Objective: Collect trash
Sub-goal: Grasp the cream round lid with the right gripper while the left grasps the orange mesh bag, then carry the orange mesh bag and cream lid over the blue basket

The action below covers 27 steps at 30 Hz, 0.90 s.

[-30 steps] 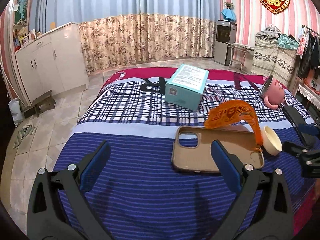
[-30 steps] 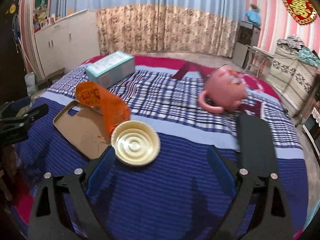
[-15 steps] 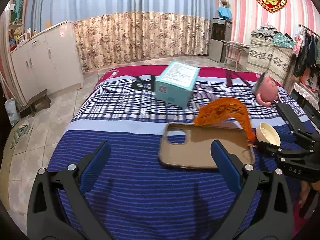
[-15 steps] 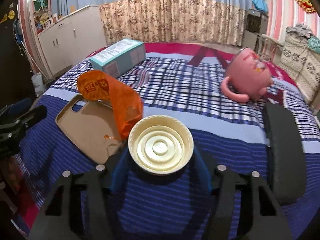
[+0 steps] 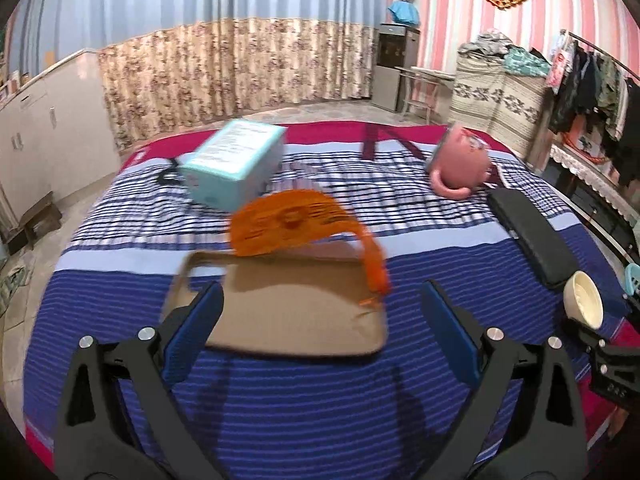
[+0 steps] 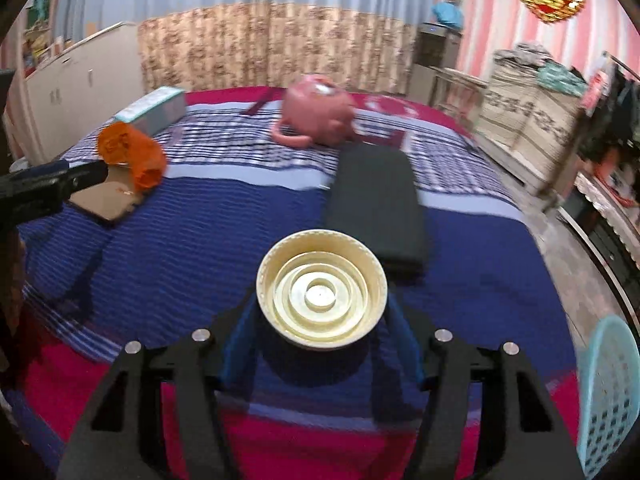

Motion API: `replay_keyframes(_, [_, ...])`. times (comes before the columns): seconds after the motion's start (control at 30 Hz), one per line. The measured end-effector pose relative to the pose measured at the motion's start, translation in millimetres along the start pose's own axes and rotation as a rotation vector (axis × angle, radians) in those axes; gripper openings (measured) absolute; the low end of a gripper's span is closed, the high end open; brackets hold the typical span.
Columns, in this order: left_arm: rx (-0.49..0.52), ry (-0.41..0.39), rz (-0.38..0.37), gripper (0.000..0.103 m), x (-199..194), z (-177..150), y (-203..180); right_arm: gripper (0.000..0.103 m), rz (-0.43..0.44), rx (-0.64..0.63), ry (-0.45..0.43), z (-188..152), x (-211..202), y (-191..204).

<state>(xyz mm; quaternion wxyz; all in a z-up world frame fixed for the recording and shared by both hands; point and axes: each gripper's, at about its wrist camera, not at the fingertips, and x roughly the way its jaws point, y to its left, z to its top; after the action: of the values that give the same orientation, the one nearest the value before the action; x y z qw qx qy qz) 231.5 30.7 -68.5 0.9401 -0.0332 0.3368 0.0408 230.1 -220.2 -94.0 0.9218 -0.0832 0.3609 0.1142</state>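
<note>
Striped bedspread [image 5: 320, 420], floral curtains [image 5: 240, 68], left gripper [image 5: 320, 312] wide, right gripper [image 6: 322, 312] clamping cream lid [image 6: 322, 294]

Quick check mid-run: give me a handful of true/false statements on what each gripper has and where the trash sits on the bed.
1. The right gripper is clamped on the cream lid. True.
2. The left gripper holds the orange wrapper. False: its jaws are open and empty; the wrapper lies on the tan phone case.
3. The pink mug stands upright. False: it lies on its side.
4. A light blue basket shows at the right edge of the right wrist view. True.
</note>
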Motion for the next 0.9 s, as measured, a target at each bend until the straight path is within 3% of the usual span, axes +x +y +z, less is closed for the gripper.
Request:
replay_keyframes(0.17, [0.004,0.050,-0.024,0.075,26,7,-20,0.061,-0.010,0.058,-0.009,-8,-1,-21])
replay_keyframes(0.27, [0.004,0.094,-0.038,0.053,42,9,-25,0.061,-0.015,0.064,-0.023,-6,-1,-25])
replay_keyframes(0.33, [0.005,0.126,-0.051,0.029,51,9,-27,0.061,-0.014,0.062,-0.019,-6,1,-24])
replay_keyframes(0.4, [0.010,0.136,-0.055,0.015,52,7,-28,0.061,-0.016,0.061,-0.017,-7,1,-24])
replay_keyframes(0.73, [0.067,0.058,-0.065,0.012,14,7,-36,0.061,-0.031,0.093,-0.064,-9,-11,-36])
replay_keyframes(0.9, [0.077,0.030,-0.109,0.012,-11,9,-50,0.061,-0.055,0.120,-0.101,-10,-27,-50])
